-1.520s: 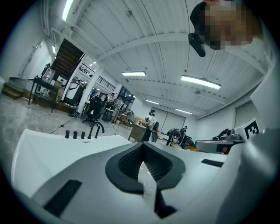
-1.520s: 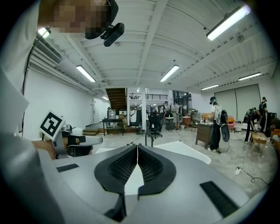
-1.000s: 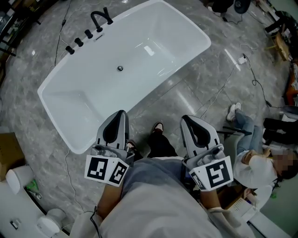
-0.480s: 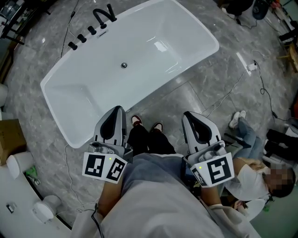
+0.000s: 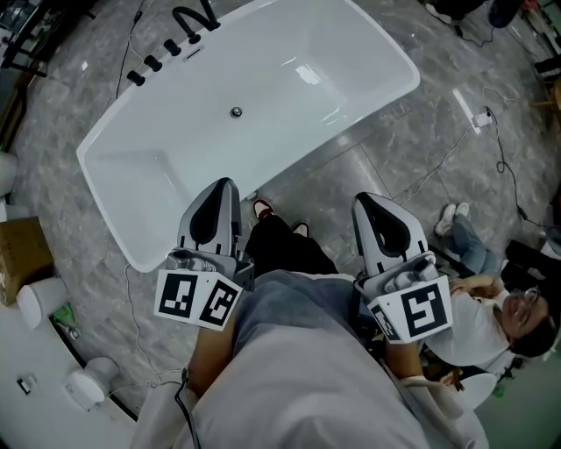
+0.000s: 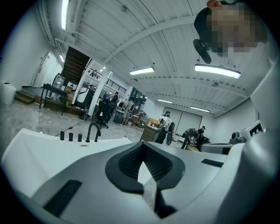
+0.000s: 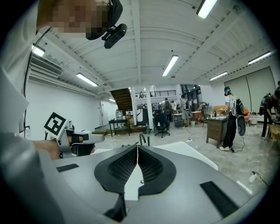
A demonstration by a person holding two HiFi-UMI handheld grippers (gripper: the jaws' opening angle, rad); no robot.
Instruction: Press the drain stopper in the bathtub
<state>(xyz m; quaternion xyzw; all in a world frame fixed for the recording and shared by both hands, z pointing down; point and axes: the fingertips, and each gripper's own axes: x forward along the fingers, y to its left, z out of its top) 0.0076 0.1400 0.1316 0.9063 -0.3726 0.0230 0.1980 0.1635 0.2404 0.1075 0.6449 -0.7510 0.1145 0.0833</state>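
The white bathtub (image 5: 118, 224) lies slantwise on the grey marble floor, with a black tap (image 5: 195, 17) and knobs on its far rim. The small round metal drain stopper (image 5: 236, 112) sits in the middle of the tub floor. My left gripper (image 5: 224, 184) hangs shut and empty just over the tub's near rim. My right gripper (image 5: 366, 200) is shut and empty over the floor to the right of the tub. Both point toward the tub, well short of the stopper. In the left gripper view the shut tips (image 6: 143, 143) face the tub (image 6: 35, 148) and tap (image 6: 92, 131).
A person (image 5: 491, 320) sits on the floor at the right, close to my right gripper. Cables (image 5: 495, 131) run over the floor beyond. A cardboard box (image 5: 22, 254) and white fittings (image 5: 39, 302) lie at the left. My own shoes (image 5: 263, 209) stand by the tub's near rim.
The person holding the grippers has stepped toward the tub, so its near rim now lies right by the left gripper's tips. Both grippers stayed shut.
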